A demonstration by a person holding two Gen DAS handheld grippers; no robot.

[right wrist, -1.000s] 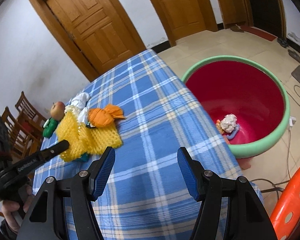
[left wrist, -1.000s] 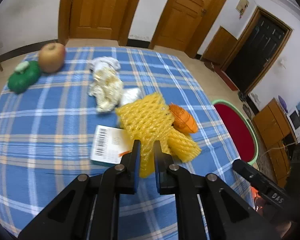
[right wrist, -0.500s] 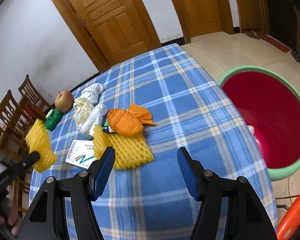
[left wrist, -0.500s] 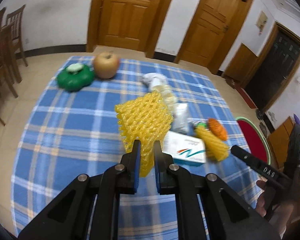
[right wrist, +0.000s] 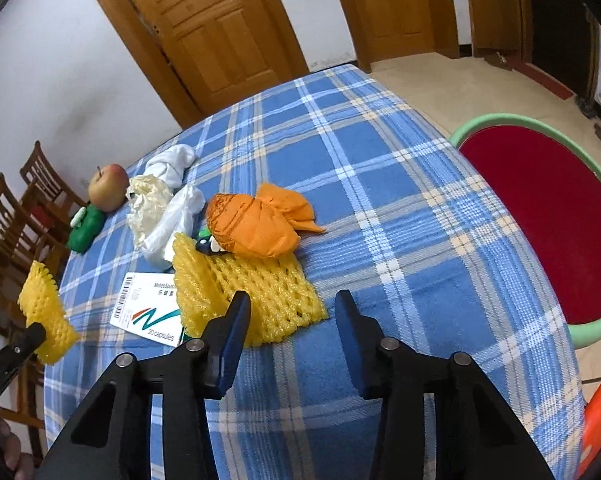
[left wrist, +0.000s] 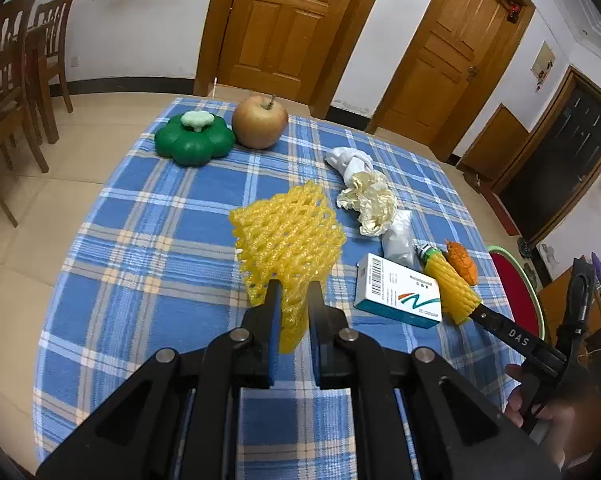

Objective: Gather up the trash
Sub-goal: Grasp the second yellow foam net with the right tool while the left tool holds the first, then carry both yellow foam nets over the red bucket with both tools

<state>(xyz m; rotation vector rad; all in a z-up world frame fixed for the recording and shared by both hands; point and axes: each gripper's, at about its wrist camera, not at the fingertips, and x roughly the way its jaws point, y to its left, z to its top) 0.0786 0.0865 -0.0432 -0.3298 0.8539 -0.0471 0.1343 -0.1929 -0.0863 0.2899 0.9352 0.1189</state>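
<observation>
My left gripper (left wrist: 293,292) is shut on a yellow foam fruit net (left wrist: 288,236) and holds it above the blue plaid table (left wrist: 148,240); the net also shows in the right wrist view (right wrist: 46,312). My right gripper (right wrist: 292,312) is open and empty, just in front of a second yellow foam net (right wrist: 260,292) that lies on the table. Behind that net lie an orange wrapper (right wrist: 256,224), crumpled white paper (right wrist: 160,200) and a white medicine box (right wrist: 148,312). The red basin with a green rim (right wrist: 540,216) stands on the floor at the right.
An apple (left wrist: 260,121) and a green pumpkin-shaped container (left wrist: 194,140) sit at the table's far end. Wooden chairs (left wrist: 12,72) stand at the left. An orange plastic stool (right wrist: 600,412) is at the lower right. Wooden doors are behind.
My left gripper has lifted the yellow net and pulled it back and left, away from the pile. My right gripper has swung from the basin toward the second net and come closer.
</observation>
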